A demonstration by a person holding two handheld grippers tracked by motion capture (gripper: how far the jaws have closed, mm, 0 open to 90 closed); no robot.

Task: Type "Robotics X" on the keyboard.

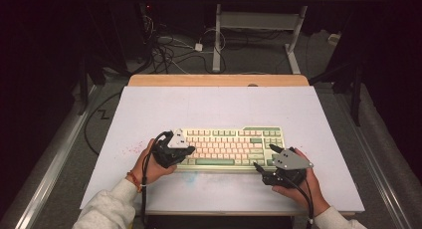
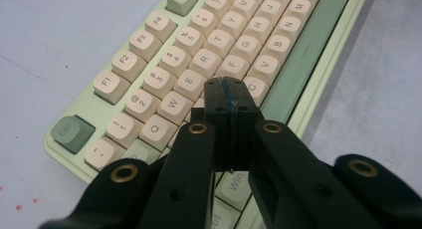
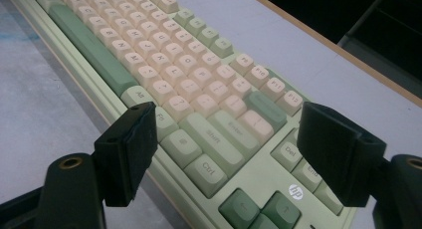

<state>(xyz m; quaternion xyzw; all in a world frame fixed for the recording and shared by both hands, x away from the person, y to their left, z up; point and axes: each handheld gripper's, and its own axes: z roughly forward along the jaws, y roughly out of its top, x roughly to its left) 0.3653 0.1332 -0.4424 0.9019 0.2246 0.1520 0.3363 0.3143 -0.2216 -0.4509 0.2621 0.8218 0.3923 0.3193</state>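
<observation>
While the keyboard point(image 1: 231, 148) lies flat on the pale table point(image 1: 149, 109) with its long axis running left to right in front of me, I work at it from both ends. It sits toward the near half of the table, and its green space bar point(image 2: 303, 55) faces my side.

My left gripper point(image 2: 226, 92) is over the keyboard's left end. Its jaws are pressed fully together with nothing between them, making one blunt tip, and that tip hangs above the letter keys near D point(image 2: 201, 108) and C point(image 2: 256, 87); I cannot tell whether it touches a key. The keys lie straight ahead of and below this tip, so I judge that only a short drop separates it from a press.

My right gripper point(image 3: 234, 154) waits at the keyboard's right end, just off the near corner. Its jaws stand wide apart and grip nothing; between them I see the Shift point(image 3: 215, 138) and Ctrl point(image 3: 208, 171) keys and the arrow cluster point(image 3: 261, 211) beyond.

Of the two, the left is the nearer to the letter rows, and I judge that the next keystroke is its to make, straight down, while the right holds off at the end.
</observation>
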